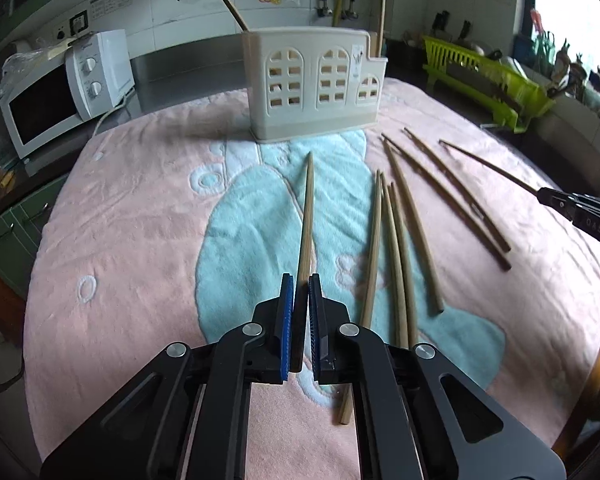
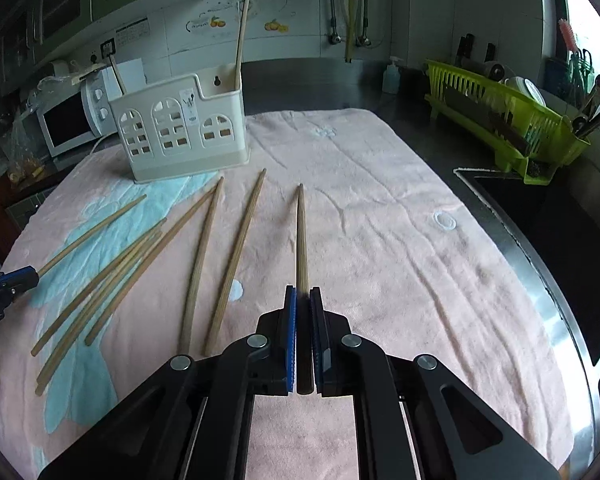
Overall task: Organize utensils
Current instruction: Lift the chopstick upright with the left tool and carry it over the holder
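Left gripper point(image 1: 302, 280) has its fingers closed narrow on one bamboo chopstick point(image 1: 306, 216), thick end between the blue pads, thin tip pointing toward the cream utensil holder point(image 1: 314, 84). Right gripper point(image 2: 303, 292) likewise clamps a second chopstick point(image 2: 301, 240), thin tip pointing toward the far edge of the surface; whether either held stick is raised clear of the towel cannot be told. Between the two held sticks, loose chopsticks point(image 2: 204, 256) lie flat on the pink-and-blue towel point(image 2: 400, 240) that covers the surface: a fanned group of four on the blue patch, then a pair lying nearly side by side closer to the right gripper. All point roughly toward the holder. The holder stands upright near the far edge of the towel, toward the far left corner as seen from the right wrist view; its front has arched window cut-outs. Two chopsticks already stand in it, one in the low right end compartment point(image 2: 240, 40) leaning slightly, one at the left end point(image 1: 230, 6) tilted left. Beyond the towel: a white microwave point(image 1: 56, 108) at the far left, a green dish rack point(image 2: 508, 112) at the far right, and a dark sink point(image 2: 540, 216) along the right edge.
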